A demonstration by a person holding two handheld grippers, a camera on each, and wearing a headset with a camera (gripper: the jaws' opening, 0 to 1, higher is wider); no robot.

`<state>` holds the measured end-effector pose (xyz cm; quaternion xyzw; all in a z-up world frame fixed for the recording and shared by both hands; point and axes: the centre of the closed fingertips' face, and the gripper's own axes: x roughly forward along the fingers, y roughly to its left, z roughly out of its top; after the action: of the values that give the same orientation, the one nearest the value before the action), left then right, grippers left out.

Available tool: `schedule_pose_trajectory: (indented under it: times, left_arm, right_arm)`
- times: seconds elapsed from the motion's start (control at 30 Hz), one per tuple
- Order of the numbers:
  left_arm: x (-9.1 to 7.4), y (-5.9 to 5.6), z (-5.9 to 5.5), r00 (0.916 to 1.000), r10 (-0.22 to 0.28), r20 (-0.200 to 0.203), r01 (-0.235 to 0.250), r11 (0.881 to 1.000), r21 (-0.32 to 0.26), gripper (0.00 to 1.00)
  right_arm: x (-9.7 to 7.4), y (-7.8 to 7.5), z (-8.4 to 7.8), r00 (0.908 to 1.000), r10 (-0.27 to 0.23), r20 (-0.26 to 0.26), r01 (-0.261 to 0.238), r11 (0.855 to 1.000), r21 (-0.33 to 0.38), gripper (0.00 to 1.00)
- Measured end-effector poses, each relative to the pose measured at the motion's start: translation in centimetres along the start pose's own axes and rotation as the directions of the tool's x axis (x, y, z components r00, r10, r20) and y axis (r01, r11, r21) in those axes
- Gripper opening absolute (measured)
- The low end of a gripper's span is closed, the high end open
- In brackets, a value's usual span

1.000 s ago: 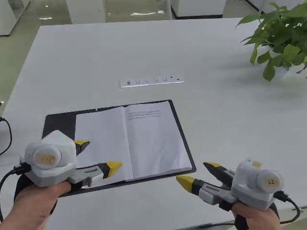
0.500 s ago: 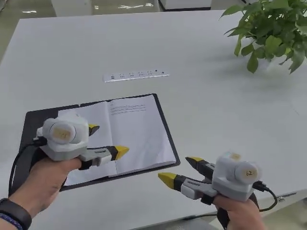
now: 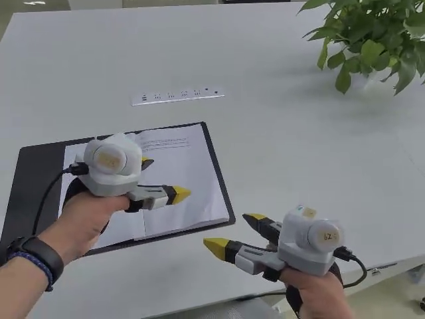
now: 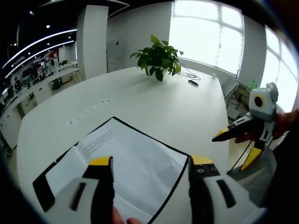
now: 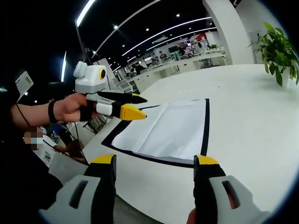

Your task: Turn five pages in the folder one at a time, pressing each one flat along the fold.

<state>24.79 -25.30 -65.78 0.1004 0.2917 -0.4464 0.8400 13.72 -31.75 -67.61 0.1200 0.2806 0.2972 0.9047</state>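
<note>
The yellow-tipped white left gripper [image 3: 163, 178] and its hand hid much of the left-hand page, and the printed lines on the right-hand page were too small to read. The open black folder [image 3: 33, 173], holding white paper pages [image 3: 192, 179], lay beneath that gripper's spread, empty jaws. The matching right gripper [image 3: 233, 231], jaws also apart and empty, hung just beside the folder's near corner.
</note>
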Motion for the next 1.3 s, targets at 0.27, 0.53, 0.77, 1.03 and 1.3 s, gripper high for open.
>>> schedule_pose_trajectory:
  times: [0.27, 0.53, 0.77, 1.03, 1.3]
  left_arm:
    - [3.3, -1.3, -0.7, 0.9984, -0.034, -0.044, 0.034, 0.999, 0.004, 0.64]
    - [6.9, -2.5, -2.5, 0.9917, -0.056, -0.116, 0.061, 0.997, 0.039, 0.65]
    - [9.4, -2.5, -4.7, 0.9829, -0.034, -0.181, 0.048, 0.996, 0.076, 0.66]
    - [11.2, -2.5, -5.8, 0.9791, -0.012, -0.203, 0.019, 0.999, 0.031, 0.69]
    - [11.5, -3.0, -7.2, 0.9722, -0.007, -0.234, 0.026, 0.997, 0.076, 0.72]
  right_arm:
    - [-0.2, -0.5, -0.2, 0.9998, 0.010, -0.020, -0.010, 1.000, -0.016, 0.67]
    - [0.0, -0.7, -0.2, 0.9992, 0.019, -0.036, -0.020, 0.999, -0.030, 0.68]
    - [0.1, -0.8, -0.3, 0.9988, 0.022, -0.044, -0.023, 0.999, -0.023, 0.68]
    - [0.1, -0.8, -0.9, 0.9974, 0.031, -0.065, -0.032, 0.999, -0.016, 0.67]
    - [0.2, -1.3, -0.8, 0.9978, 0.026, -0.062, -0.026, 1.000, 0.001, 0.66]
